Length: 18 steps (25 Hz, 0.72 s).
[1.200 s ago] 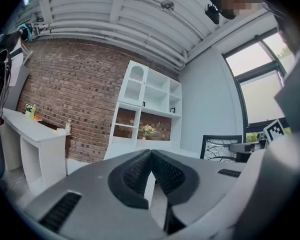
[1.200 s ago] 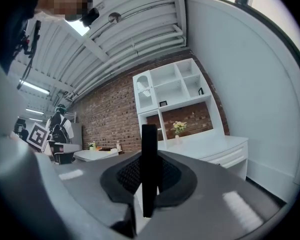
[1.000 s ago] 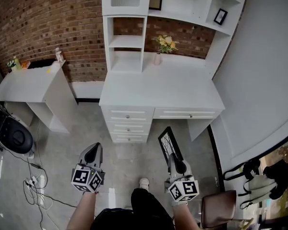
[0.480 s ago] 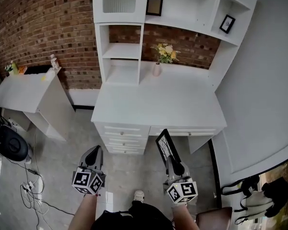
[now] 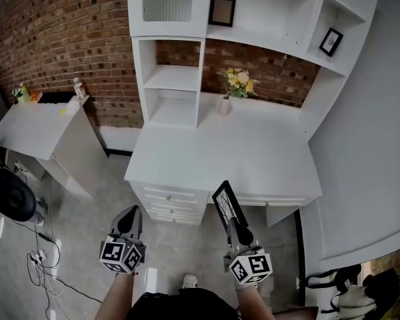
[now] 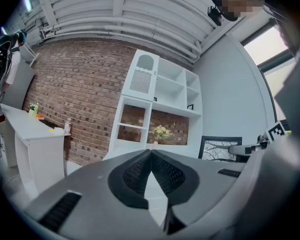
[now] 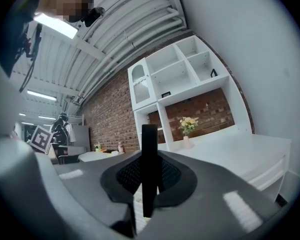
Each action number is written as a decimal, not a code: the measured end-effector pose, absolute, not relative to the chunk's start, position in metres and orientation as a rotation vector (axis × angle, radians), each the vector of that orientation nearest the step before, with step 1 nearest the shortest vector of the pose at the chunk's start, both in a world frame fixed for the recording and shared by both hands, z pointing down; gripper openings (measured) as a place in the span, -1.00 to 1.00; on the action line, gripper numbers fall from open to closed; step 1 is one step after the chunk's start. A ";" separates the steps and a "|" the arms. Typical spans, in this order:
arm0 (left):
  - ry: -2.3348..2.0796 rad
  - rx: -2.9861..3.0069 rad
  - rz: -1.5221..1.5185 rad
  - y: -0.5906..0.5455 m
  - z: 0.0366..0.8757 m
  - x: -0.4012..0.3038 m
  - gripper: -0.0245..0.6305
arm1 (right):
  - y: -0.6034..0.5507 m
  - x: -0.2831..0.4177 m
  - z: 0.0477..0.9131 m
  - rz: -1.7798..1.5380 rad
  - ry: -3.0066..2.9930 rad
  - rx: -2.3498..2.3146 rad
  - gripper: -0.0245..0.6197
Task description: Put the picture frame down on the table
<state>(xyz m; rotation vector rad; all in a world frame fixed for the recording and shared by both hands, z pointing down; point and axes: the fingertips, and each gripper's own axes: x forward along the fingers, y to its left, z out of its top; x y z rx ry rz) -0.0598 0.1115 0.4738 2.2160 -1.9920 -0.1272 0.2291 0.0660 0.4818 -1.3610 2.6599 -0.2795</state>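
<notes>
A black picture frame [image 5: 225, 205] with a tree print is held upright in my right gripper [image 5: 236, 229], which is shut on its lower edge. In the right gripper view the picture frame [image 7: 149, 164] shows edge-on between the jaws. It hangs just in front of the white desk [image 5: 213, 155], level with the drawers. My left gripper [image 5: 129, 222] is shut and empty, out over the floor to the left of the desk. From the left gripper view the picture frame [image 6: 219, 148] appears at the right.
A vase of yellow flowers [image 5: 228, 93] stands at the back of the desk. Two small framed pictures [image 5: 221, 10] sit on the upper shelves. A lower white side table [image 5: 33, 125] is at the left, with cables [image 5: 43, 255] on the floor.
I have moved closer to the desk. The frame in my right gripper now sits near the desk's front edge. Both grippers keep their pose.
</notes>
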 end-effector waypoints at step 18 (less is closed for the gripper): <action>-2.029 2.173 -0.117 0.051 0.490 -0.090 -0.90 | 0.004 0.198 0.501 -0.349 2.680 -1.326 -0.83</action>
